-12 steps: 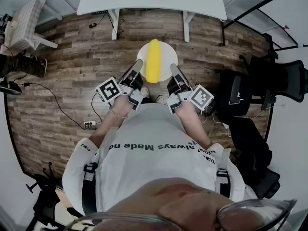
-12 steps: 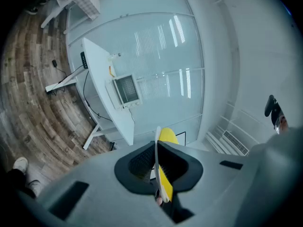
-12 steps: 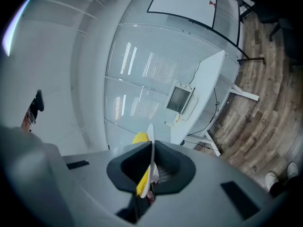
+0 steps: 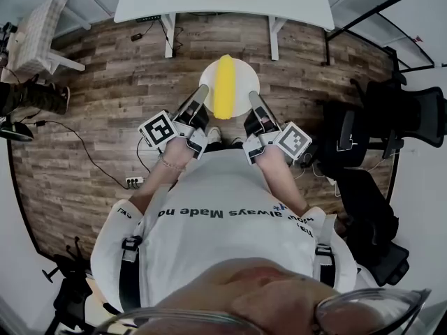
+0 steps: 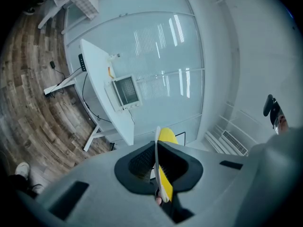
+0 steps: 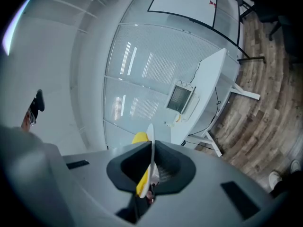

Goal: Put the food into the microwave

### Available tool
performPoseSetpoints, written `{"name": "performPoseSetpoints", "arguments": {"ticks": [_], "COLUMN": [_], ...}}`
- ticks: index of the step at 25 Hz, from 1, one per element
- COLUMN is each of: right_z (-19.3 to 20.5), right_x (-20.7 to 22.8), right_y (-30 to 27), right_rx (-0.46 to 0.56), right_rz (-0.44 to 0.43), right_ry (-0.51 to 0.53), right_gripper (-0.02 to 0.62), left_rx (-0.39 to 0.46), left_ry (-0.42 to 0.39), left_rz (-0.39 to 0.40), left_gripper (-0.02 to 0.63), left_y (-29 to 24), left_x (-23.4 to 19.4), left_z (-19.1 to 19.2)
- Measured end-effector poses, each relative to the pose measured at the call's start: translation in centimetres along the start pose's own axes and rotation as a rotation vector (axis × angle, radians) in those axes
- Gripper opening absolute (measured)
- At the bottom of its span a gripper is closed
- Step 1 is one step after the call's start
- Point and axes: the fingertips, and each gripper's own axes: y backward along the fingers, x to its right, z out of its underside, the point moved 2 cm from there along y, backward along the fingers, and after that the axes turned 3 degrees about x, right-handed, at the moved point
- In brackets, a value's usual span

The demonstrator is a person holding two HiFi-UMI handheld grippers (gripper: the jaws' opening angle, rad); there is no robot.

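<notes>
The left claw (image 4: 201, 96), a grey moulded shell with dark ribbed pads, is pressed onto the left rim of a thin, round, smooth white plate (image 4: 241, 75). On the plate lies the food (image 4: 224, 86), a long, rounded, bright yellow piece running along the middle. The right claw (image 4: 254, 100), of the same make, pinches the right rim, so the plate hangs level between the two, in front of the person's chest and above the floor. In each gripper view the plate shows edge-on as a white sliver between the pads, with yellow beside it.

Below is a floor (image 4: 105, 103) of brown wood-grain planks, with a dark cable (image 4: 91, 152) trailing over its left part. Ahead stands a white counter (image 4: 223, 2) on white legs, and on it sits the microwave (image 5: 125, 91), boxy and pale with a dark window. Frosted glass panels (image 5: 156, 56) rise behind it. Black office chairs (image 4: 405, 110) stand at the right.

Against half a second ago, the plate and both claws sit a touch farther right, and the counter shows slightly lower in the head view.
</notes>
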Motion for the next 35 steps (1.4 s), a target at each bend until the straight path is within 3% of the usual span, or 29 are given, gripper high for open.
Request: {"name": "performPoseSetpoints", "arguments": {"ticks": [16, 29, 35], "right_z": [-0.7, -6.6, -12.4], "right_x": [0.6, 2.7, 4.7], "right_y": [-4.3, -10.9, -15.3], "right_rx": [0.005, 0.003, -0.003], "right_rz": [0.001, -0.01, 0.002], "right_ry": [-0.021, -0.024, -0.043], "right_gripper": [0.023, 0.023, 0.023], "left_rx": [-0.005, 0.009, 0.009], "left_ry": [-0.011, 0.019, 0.006], "left_rz": [-0.007, 0.0, -0.019], "left_gripper": [0.017, 0.017, 0.017], "left_y": [-2.3, -10.4, -17.5], "left_x": [-1.6, -2.8, -3.3], "left_z": [-3.6, -7.3, -9.3]}}
